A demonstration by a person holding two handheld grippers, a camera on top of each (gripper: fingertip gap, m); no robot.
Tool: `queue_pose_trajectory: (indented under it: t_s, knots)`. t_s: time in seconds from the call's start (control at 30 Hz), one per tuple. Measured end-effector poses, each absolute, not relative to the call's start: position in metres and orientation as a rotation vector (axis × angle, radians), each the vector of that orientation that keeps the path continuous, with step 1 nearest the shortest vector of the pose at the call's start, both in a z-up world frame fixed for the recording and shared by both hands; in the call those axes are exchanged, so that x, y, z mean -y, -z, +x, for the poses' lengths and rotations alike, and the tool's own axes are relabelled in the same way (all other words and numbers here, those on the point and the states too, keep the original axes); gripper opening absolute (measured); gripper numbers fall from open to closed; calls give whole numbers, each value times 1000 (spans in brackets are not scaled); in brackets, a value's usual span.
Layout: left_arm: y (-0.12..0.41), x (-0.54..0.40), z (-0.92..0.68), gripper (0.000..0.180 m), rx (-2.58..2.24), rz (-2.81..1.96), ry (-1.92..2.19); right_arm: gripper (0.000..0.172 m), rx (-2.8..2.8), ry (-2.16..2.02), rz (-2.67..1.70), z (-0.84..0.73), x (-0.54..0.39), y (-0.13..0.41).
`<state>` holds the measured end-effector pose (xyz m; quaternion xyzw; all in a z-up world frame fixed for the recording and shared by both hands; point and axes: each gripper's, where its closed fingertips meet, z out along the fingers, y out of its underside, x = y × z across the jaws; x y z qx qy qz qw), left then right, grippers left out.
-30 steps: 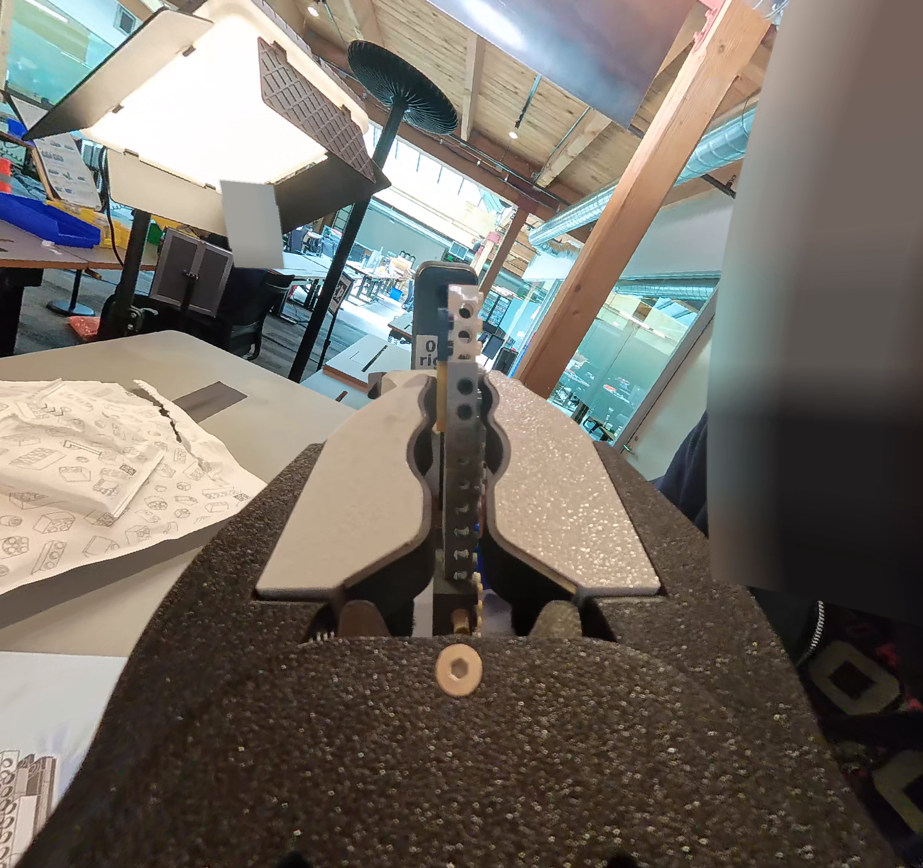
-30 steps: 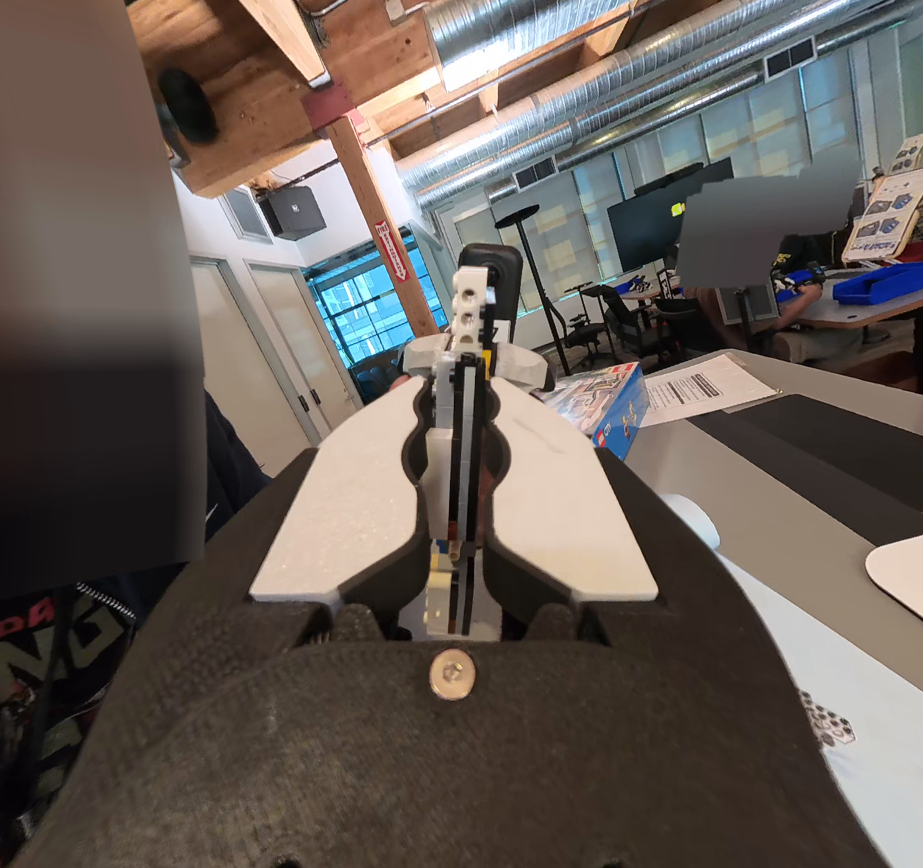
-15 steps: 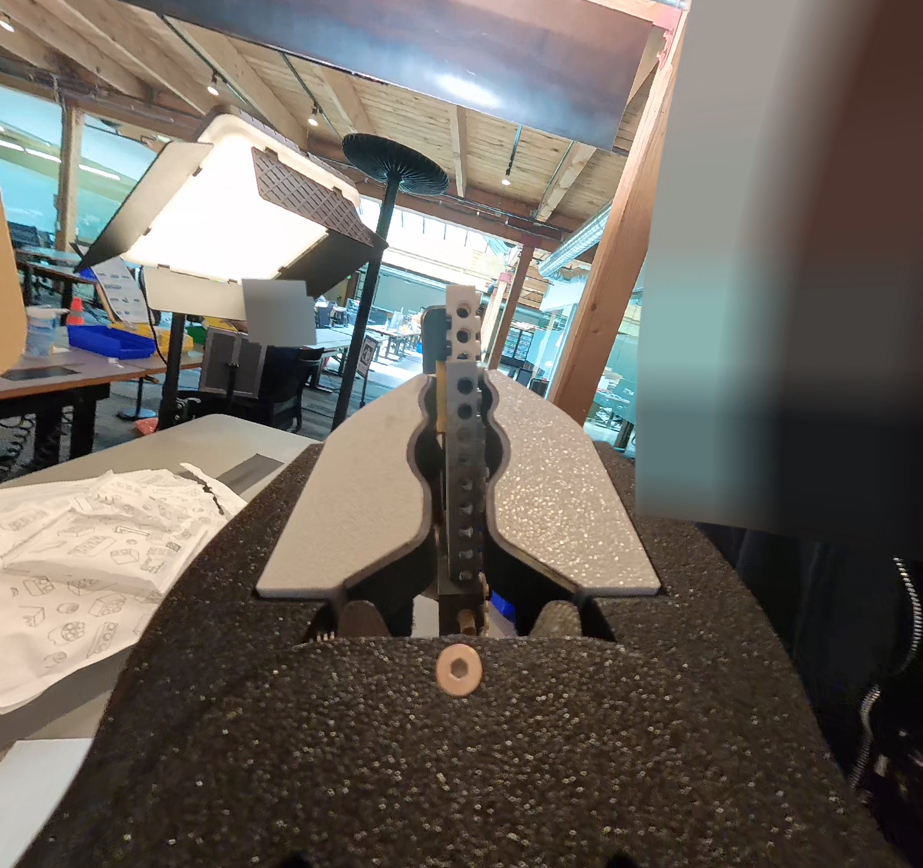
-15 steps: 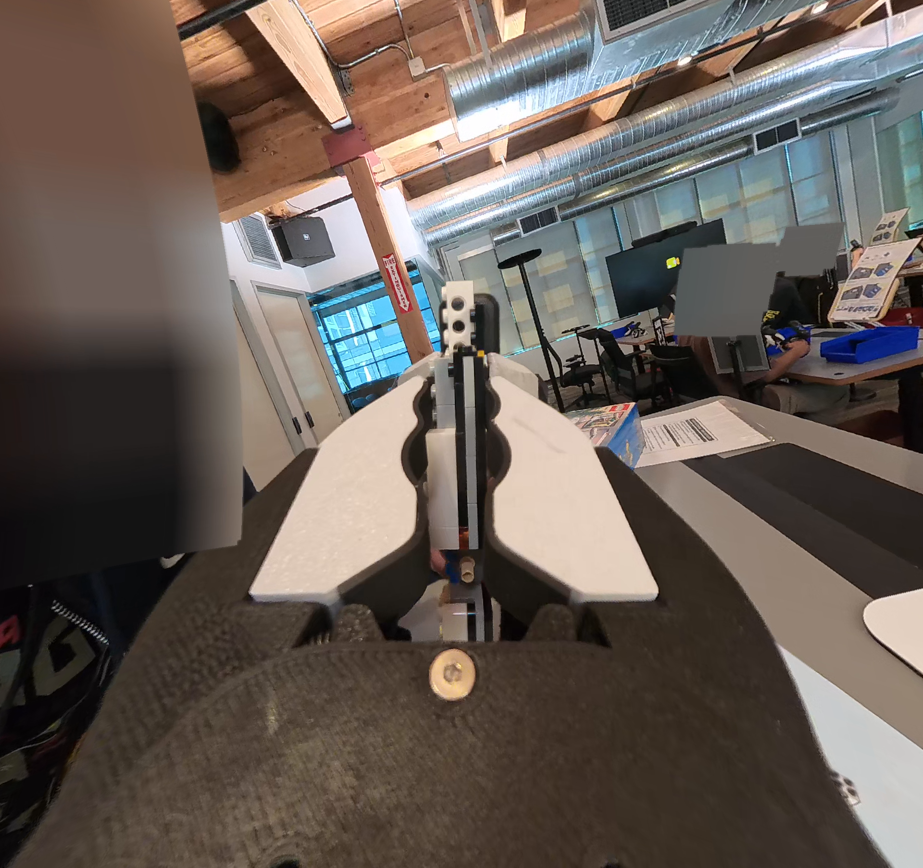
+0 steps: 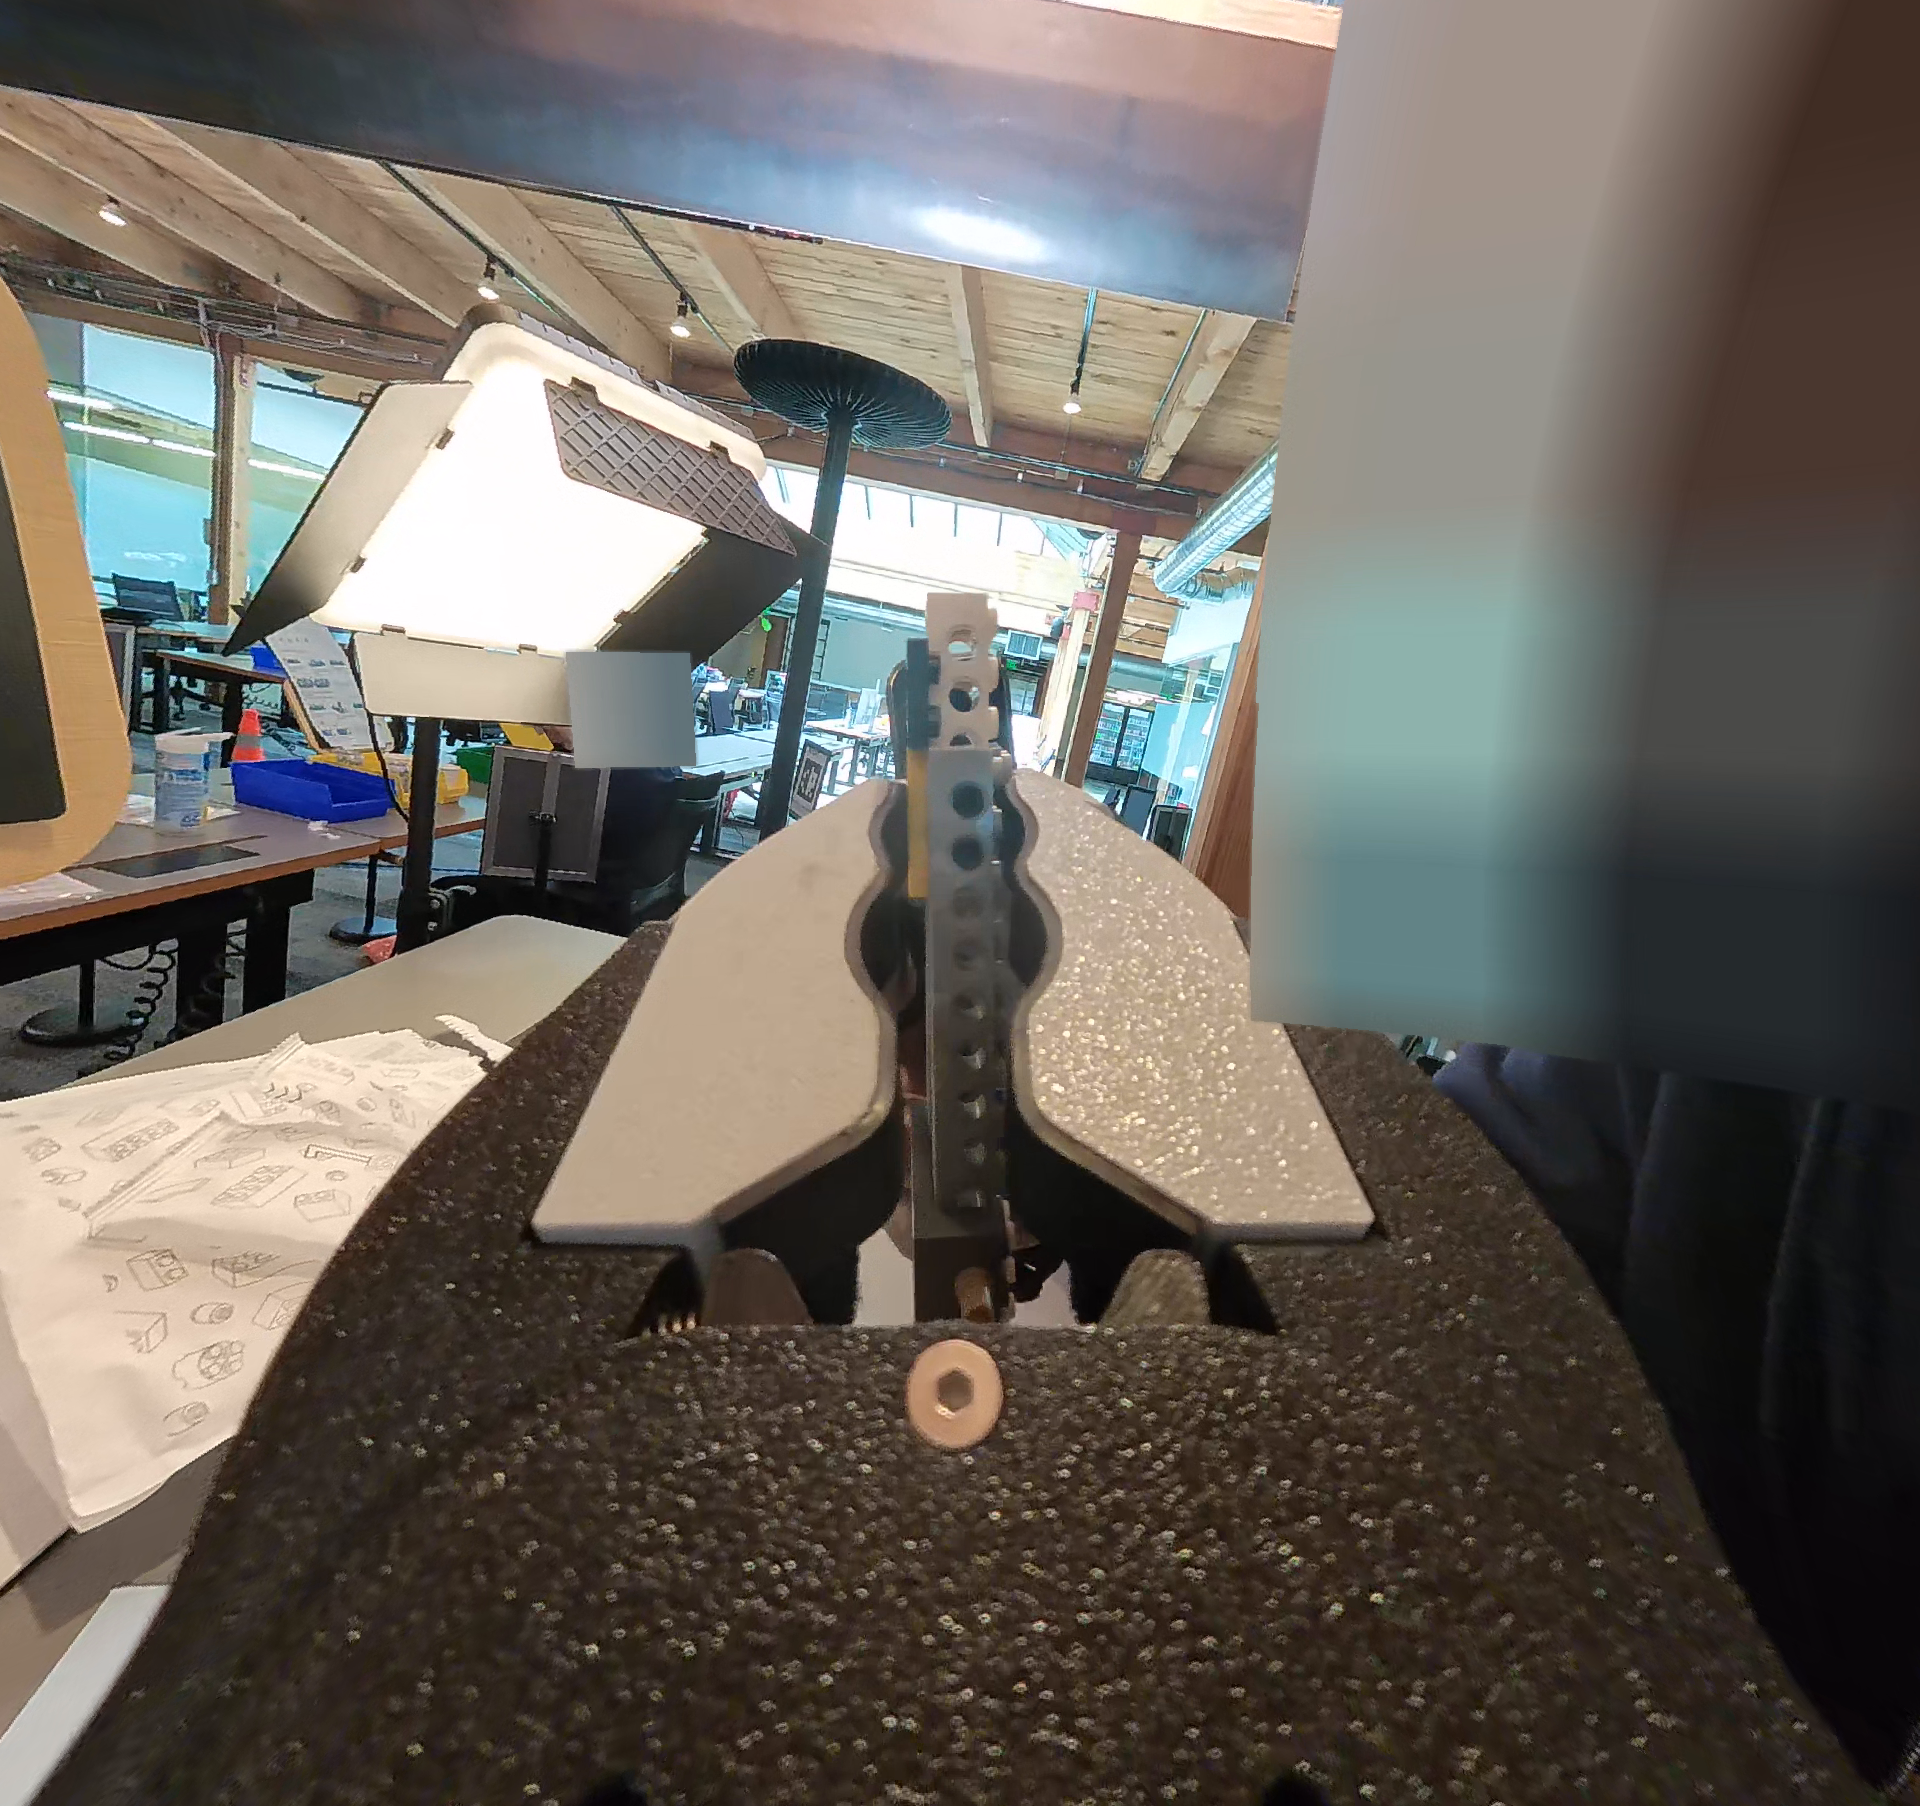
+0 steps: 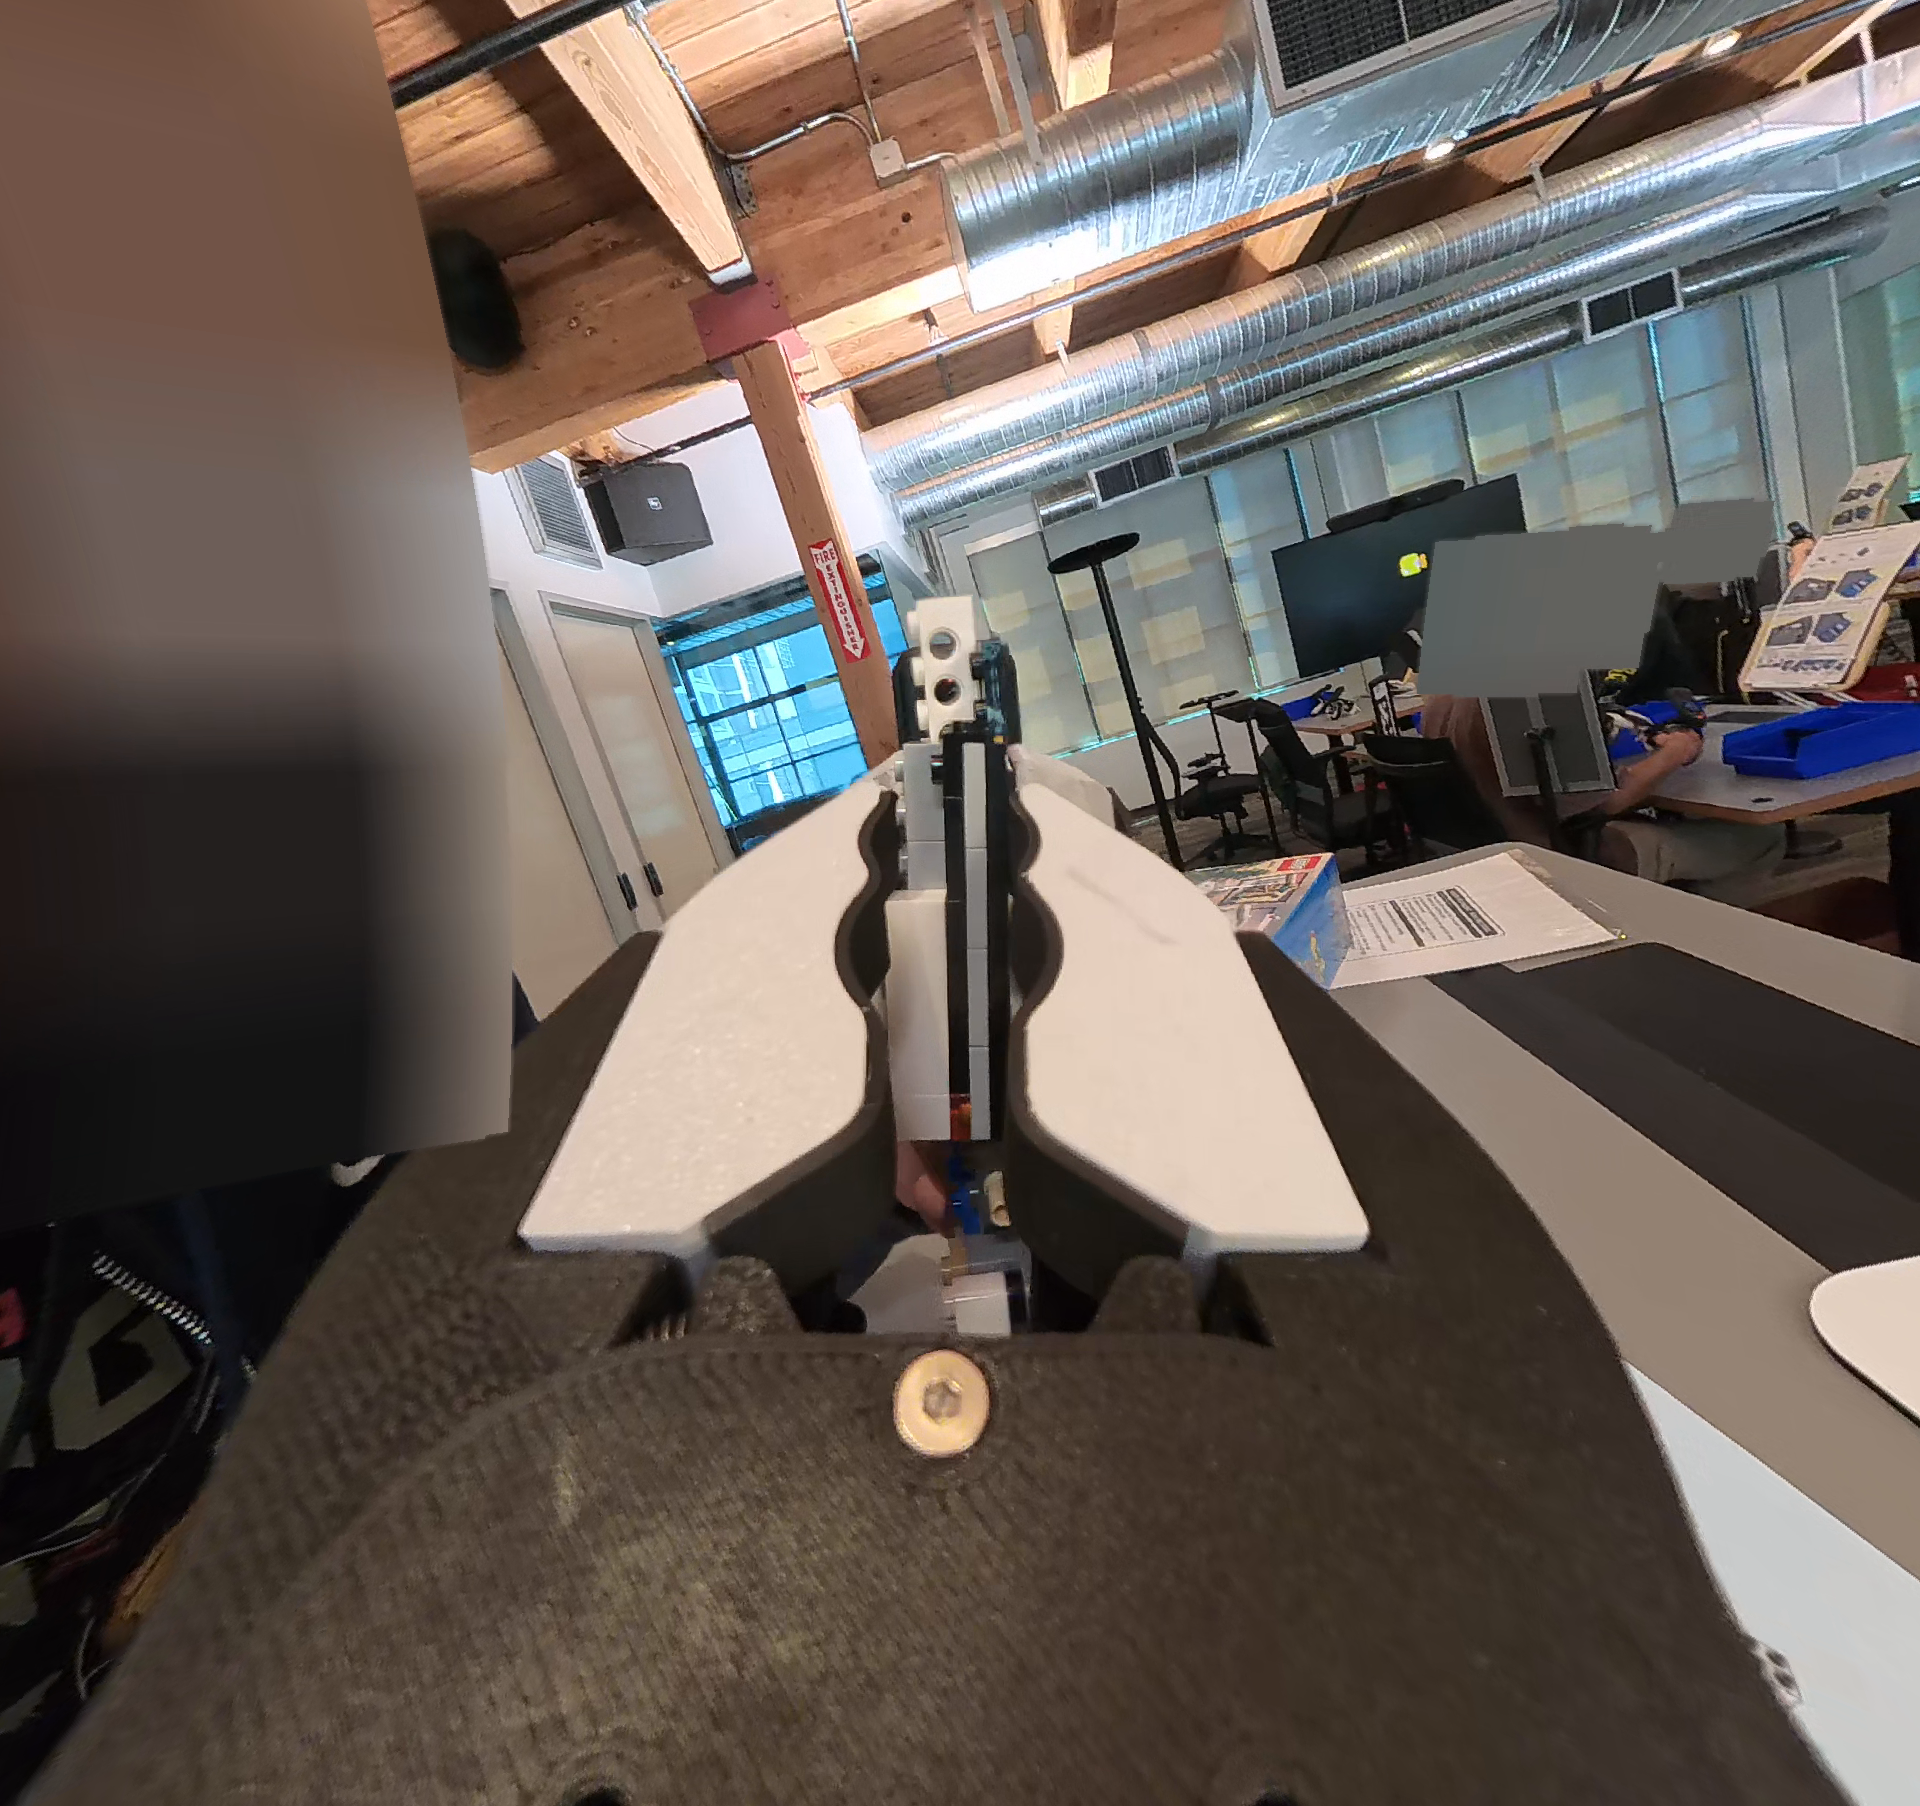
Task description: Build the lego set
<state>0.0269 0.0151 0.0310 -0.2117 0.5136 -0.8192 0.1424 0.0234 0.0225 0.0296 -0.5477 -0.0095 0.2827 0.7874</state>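
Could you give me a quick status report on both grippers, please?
Left hand-held gripper clamped on a grey holed beam. Right hand-held gripper clamped on a white-and-black brick build. Both raised above the table.

From where I sit, both grippers' inner pads are hidden behind the brick build (image 5: 968, 935) wedged between the fingers, and its lower end drops out of sight behind the black housing (image 5: 935, 1548) in the left view and likewise (image 6: 935, 1600) in the right. The printed paper (image 5: 187, 1237) is cut off by the left edge, and the white plate (image 6: 1870, 1330) by the right edge. The blue box (image 6: 1288, 909) is half hidden behind the right finger (image 6: 1164, 1050), its printing too small to make out
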Motion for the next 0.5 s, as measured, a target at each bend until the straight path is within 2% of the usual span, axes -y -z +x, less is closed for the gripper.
queue_pose_trajectory:
  t_s: [0.5]
  knots:
    - [-29,-14,24,17,-1472,-594,2437,19,79,-557,-1211,20,-23,-25]
